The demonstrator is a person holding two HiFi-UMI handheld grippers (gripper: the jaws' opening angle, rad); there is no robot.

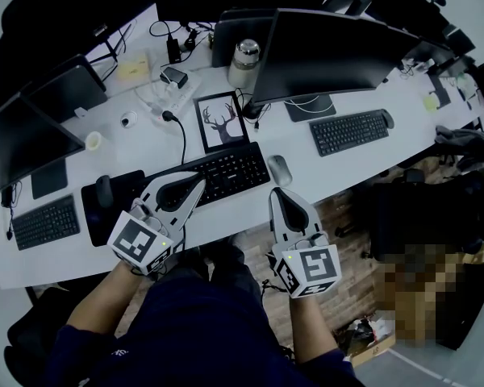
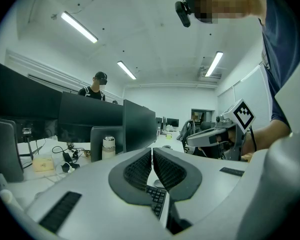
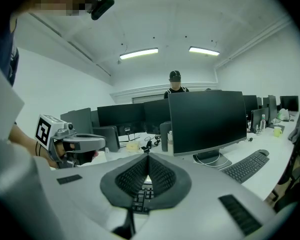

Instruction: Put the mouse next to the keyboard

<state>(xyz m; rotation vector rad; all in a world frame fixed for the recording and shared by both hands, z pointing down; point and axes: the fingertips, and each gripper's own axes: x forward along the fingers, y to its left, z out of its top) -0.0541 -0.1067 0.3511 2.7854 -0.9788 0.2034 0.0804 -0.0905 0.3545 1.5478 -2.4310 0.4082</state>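
Mouse: small grey oval mouse seems already placed; the step left is a clean retreat.
Left gripper: claw pressed together, empty, tips over the long black keyboard.
Mouse position: just beside keyboard's right end, on white desk.
Right gripper: claw pressed together, empty, near the mouse, apart.
Advice: draw right gripper straight back, without nudging the mouse.

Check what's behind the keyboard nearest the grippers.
A framed deer picture sits right behind the keyboard, a black cable beside it. The left gripper covers the keyboard's left end.
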